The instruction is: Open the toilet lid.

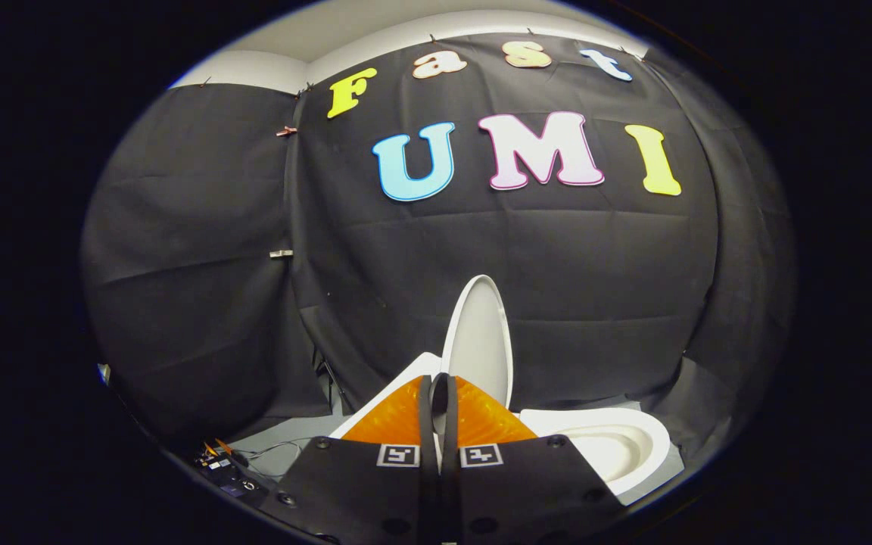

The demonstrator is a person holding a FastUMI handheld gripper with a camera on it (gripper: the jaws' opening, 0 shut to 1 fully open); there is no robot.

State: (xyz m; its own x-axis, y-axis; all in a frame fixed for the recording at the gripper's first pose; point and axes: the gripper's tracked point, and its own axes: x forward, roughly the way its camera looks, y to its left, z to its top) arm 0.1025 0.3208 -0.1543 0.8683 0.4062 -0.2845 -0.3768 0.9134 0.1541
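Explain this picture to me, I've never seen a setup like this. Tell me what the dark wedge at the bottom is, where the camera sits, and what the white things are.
The camera rides on a hand-held grasping tool and looks forward along its two fingers; that is the wedge you see. The fingers stand almost together, and the thin edge of the lid runs down into the slit between them; whether they pinch it I cannot tell. The lid is a toilet lid, standing upright, so it is already raised. To its right, beyond the fingers, lies the open toilet bowl. Behind hangs the booth's black cloth wall. Some cables and small devices lie on the floor to the left.
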